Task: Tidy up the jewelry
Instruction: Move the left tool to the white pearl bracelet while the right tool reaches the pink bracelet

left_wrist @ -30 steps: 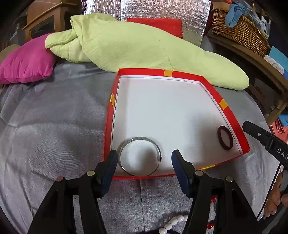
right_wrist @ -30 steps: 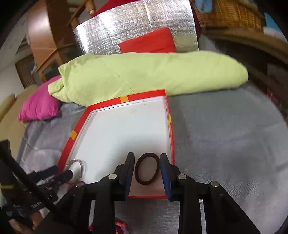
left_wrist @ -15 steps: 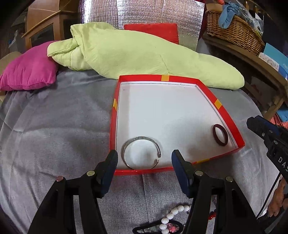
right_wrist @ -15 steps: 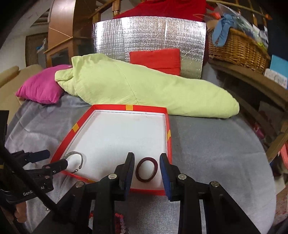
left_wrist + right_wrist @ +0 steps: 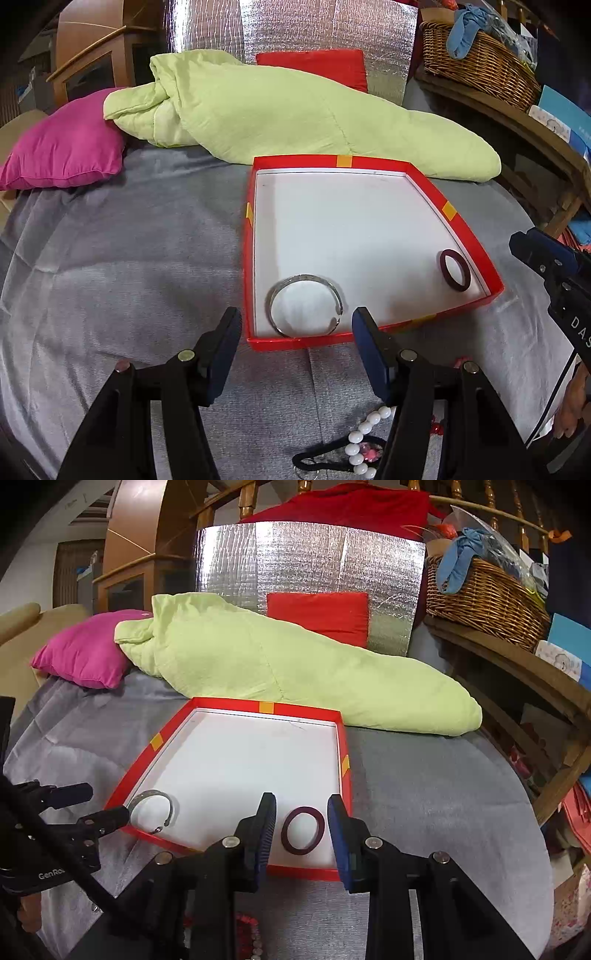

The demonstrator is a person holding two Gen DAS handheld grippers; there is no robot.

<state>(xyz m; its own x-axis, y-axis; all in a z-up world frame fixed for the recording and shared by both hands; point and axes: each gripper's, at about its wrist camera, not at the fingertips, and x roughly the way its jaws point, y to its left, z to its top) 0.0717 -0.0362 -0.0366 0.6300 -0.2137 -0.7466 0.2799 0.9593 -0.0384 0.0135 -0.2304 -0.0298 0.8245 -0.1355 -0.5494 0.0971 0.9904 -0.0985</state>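
Left wrist alone shows white beads (image 5: 364, 434).

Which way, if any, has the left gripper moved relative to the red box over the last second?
Yes. The left gripper has drawn back from the red box: its fingertips, earlier level with the silver bangle, now sit before the near wall.

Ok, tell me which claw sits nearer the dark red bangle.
Right. The right claw frames the dark red bangle; the left claw hangs at the box's other corner, by the silver bracelet.
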